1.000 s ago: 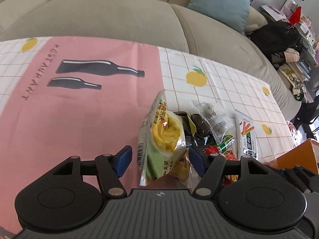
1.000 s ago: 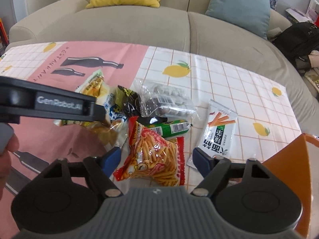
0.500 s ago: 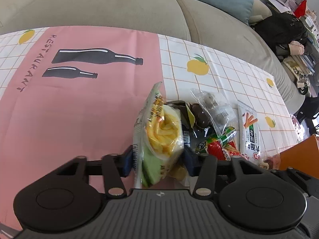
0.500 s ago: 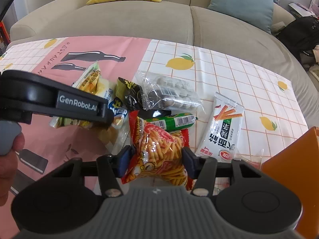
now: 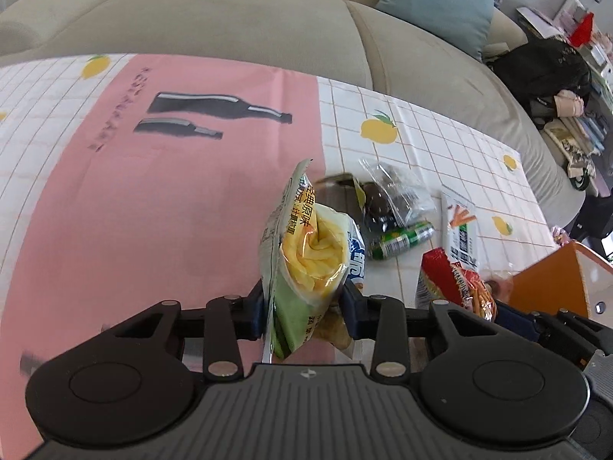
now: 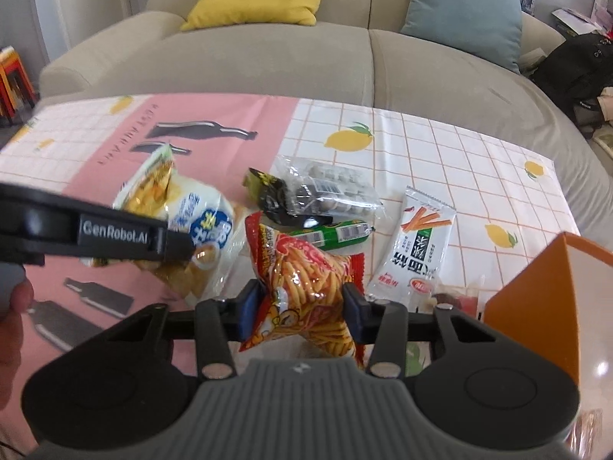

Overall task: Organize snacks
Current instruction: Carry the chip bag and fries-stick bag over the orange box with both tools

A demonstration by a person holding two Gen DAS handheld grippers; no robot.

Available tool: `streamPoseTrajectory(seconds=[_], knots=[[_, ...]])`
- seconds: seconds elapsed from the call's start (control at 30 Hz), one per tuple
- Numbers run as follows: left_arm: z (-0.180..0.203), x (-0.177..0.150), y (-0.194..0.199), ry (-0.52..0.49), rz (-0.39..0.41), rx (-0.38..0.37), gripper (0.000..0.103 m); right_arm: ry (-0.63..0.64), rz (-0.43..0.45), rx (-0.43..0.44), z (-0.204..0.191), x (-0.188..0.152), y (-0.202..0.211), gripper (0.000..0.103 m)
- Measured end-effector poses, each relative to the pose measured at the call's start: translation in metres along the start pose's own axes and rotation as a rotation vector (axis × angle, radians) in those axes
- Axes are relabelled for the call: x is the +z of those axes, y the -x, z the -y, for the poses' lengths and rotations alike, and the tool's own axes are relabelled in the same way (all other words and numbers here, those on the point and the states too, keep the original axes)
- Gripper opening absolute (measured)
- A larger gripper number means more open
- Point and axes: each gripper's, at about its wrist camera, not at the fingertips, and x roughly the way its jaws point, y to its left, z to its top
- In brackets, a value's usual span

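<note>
We are mid-pickup: our left gripper (image 5: 302, 303), fingers closing, pinches the yellow chip bag (image 5: 306, 253) at frame centre; our right gripper (image 6: 300, 306) likewise squeezes the red stick-snack bag (image 6: 302, 280). Next, we judge, a carry rightward to the orange box (image 6: 536, 299); the counter (image 5: 134, 211) lies open on the left.

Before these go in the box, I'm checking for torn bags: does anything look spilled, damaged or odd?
No spill or tear shows. The left tool squeezes the yellow-green chip bag and the right tool the red stick-snack bag; both are dented, with the jaws closing. The other packets sit in a loose pile on the tablecloth.
</note>
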Motion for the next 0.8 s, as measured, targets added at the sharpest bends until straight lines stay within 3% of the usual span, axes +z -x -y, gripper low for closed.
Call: streamPoseTrajectory(seconds=[0.47,0.67,0.8], knots=[[0.015,-0.055,0.077,-0.007,0.012,0.042,0.043,-0.183,0.032,0.138,0.019,-0.045,0.103,0.043],[0.039,-0.072,0.103,-0.045,0.001,-0.015,0.043,-0.253,0.034,0.148,0.045,-0.066,0.14,0.043],[0.07,-0.075,0.119,-0.121,0.029,-0.036,0.043,-0.285,0.069,0.133,0.067,-0.074,0.166,0.043]])
